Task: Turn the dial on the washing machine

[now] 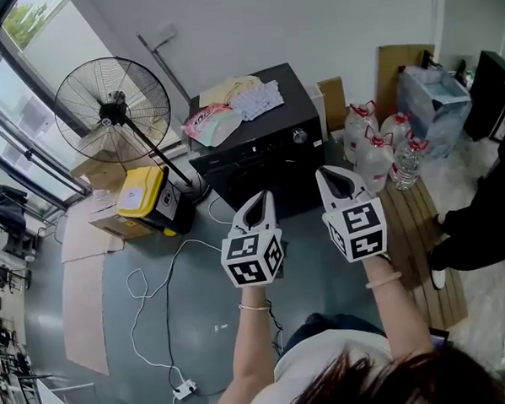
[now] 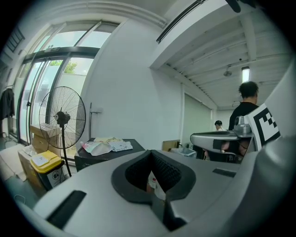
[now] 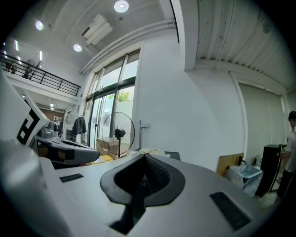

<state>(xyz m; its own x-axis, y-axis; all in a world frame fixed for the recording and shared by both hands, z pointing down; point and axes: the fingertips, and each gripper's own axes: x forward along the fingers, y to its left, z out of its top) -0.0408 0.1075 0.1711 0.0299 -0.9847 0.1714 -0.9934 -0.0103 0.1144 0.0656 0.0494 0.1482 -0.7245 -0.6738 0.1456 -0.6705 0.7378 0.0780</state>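
Note:
The black washing machine [image 1: 259,167] stands on the floor ahead of me, its round silver dial [image 1: 300,136] at the right end of the control panel. Clothes and a pink-and-white bag [image 1: 210,123] lie on its lid. My left gripper [image 1: 263,198] hovers in front of the machine's lower front, jaws shut and empty. To its right my right gripper [image 1: 335,174] is held a little higher, below the dial and apart from it, also shut with nothing in it. In the left gripper view the machine [image 2: 85,161] shows at the left, beyond the closed left gripper [image 2: 150,152].
A standing fan [image 1: 112,107] and a yellow box [image 1: 142,192] are left of the machine. Large water bottles [image 1: 372,144] stand to its right beside a wooden pallet [image 1: 414,231]. A white cable [image 1: 156,303] runs over the floor. A person in black [image 1: 490,218] stands at the right.

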